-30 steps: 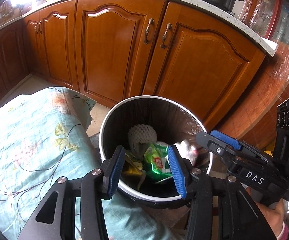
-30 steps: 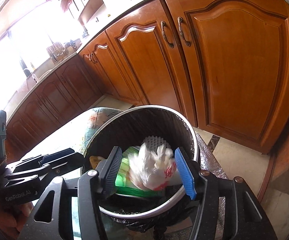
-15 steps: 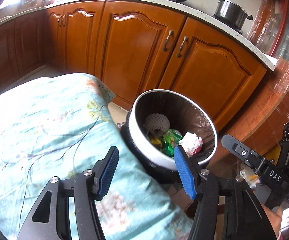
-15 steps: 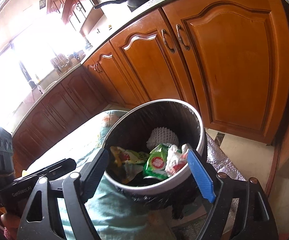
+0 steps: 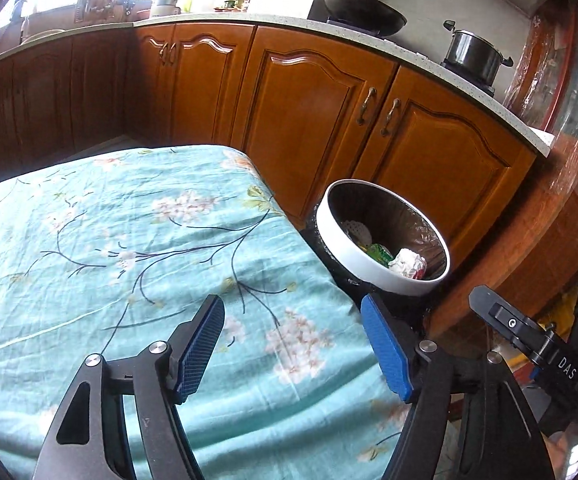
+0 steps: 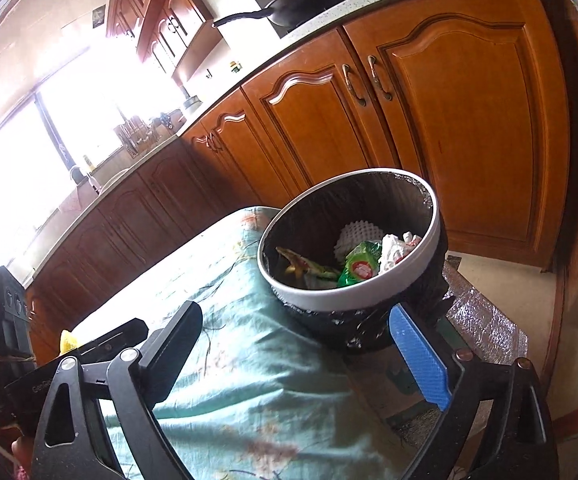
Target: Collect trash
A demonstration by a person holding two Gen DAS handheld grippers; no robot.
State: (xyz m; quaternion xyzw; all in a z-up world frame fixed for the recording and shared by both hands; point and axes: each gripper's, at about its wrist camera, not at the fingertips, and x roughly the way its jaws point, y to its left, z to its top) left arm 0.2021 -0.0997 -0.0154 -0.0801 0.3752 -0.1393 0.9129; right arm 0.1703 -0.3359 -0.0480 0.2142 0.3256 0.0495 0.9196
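Wooden kitchen cabinets [image 5: 321,120] fill the upper half of both views. Below them, a table under a teal floral cloth [image 5: 129,240] takes the lower left of the left wrist view; no litter shows on the part of it in frame. The white-rimmed bin [image 6: 369,296], lined with a dark bag, sits right of centre in the right wrist view, just beside the table's edge. Inside it lie a white foam fruit net [image 6: 355,236], a green wrapper [image 6: 359,266], crumpled white plastic [image 6: 395,250] and what looks like a peel [image 6: 293,266].

The left gripper [image 5: 293,350] hangs over the cloth at the bottom of its view, jaws opening, nothing between them. The right gripper [image 6: 301,360], at the bottom of its view, is opening too and likewise empty.

This rubbish looks light, soft and crushable, probably a bit slippery where it is film. Any further piece is likely best pinched across a bunched fold or raised edge.
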